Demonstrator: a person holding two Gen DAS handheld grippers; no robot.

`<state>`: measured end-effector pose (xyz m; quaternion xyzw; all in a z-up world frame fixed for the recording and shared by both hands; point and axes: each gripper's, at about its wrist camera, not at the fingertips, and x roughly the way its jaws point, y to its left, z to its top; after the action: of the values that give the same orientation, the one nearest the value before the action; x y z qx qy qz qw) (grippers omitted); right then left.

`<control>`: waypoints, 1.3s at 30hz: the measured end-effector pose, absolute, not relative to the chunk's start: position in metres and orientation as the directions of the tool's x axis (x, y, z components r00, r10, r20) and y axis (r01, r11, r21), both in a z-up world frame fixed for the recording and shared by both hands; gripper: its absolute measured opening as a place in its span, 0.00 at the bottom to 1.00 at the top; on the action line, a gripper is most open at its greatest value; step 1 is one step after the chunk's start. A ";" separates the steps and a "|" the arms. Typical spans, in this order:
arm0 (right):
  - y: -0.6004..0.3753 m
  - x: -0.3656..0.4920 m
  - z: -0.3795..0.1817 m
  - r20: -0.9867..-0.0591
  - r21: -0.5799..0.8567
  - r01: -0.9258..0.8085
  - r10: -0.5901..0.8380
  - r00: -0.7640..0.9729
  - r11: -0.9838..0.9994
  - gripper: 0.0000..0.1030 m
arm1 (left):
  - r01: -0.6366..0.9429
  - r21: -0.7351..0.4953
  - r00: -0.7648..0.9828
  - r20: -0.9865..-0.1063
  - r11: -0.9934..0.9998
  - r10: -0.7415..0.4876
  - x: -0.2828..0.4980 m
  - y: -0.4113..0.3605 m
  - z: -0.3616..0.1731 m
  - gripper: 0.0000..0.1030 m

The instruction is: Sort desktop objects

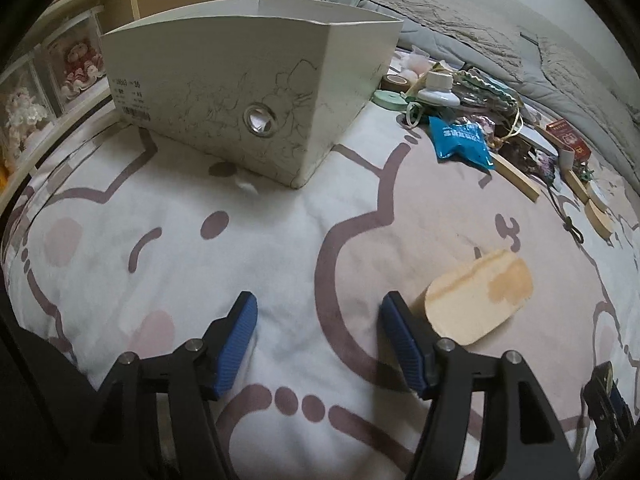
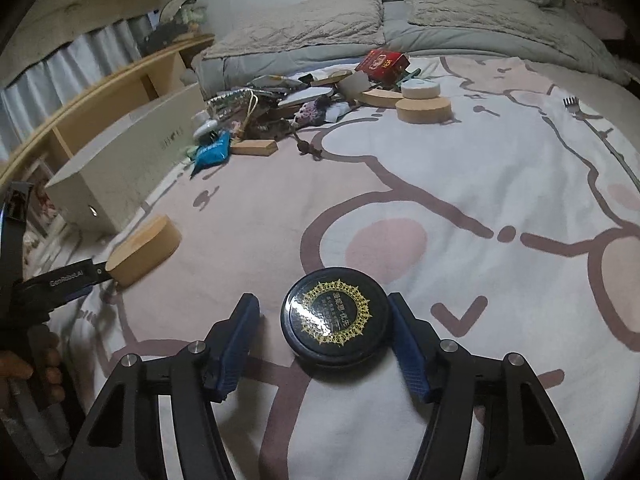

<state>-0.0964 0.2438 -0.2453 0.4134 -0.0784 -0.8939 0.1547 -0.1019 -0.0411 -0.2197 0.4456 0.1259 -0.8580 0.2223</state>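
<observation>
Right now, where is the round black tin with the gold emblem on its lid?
In the right wrist view, the round black tin lies low and centre on the cartoon-print bedspread, between the right tool's blue fingers, nearer the right-hand one.

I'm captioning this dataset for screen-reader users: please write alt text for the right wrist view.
The right gripper has its jaws around a round black tin with a gold emblem lying on a cartoon-print bedspread; only the right pad touches it. At left, the left gripper meets an oval wooden block beside a white box.
</observation>
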 end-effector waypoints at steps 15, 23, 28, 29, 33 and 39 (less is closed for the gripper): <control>0.239 -0.093 -0.249 -0.708 0.229 0.218 -0.316 -0.632 -0.949 0.63 | 0.368 -0.059 -0.585 -0.791 -0.928 -0.182 -0.072 0.006 -0.212 0.67; 0.240 -0.091 -0.250 -0.696 0.244 0.217 -0.326 -0.640 -0.945 0.63 | 0.422 -0.049 -0.567 -0.794 -0.905 -0.221 -0.085 0.000 -0.220 0.68; 0.241 -0.087 -0.250 -0.677 0.245 0.212 -0.324 -0.661 -0.946 0.63 | 0.459 -0.019 -0.547 -0.794 -0.888 -0.265 -0.094 -0.010 -0.223 0.76; 0.241 -0.086 -0.250 -0.674 0.243 0.212 -0.322 -0.665 -0.947 0.63 | 0.466 -0.016 -0.545 -0.793 -0.885 -0.272 -0.096 -0.013 -0.223 0.76; 0.239 -0.083 -0.250 -0.667 0.216 0.209 -0.301 -0.682 -0.954 0.63 | 0.499 -0.006 -0.531 -0.792 -0.867 -0.300 -0.105 -0.023 -0.224 0.76; 0.236 -0.075 -0.249 -0.653 0.174 0.182 -0.252 -0.714 -0.968 0.61 | 0.510 0.028 -0.517 -0.789 -0.860 -0.332 -0.119 -0.027 -0.225 0.77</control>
<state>-0.0753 0.2363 -0.2492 0.3592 -0.0486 -0.9246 0.1173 -0.1193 -0.0269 -0.2252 0.4270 0.1042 -0.8647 0.2433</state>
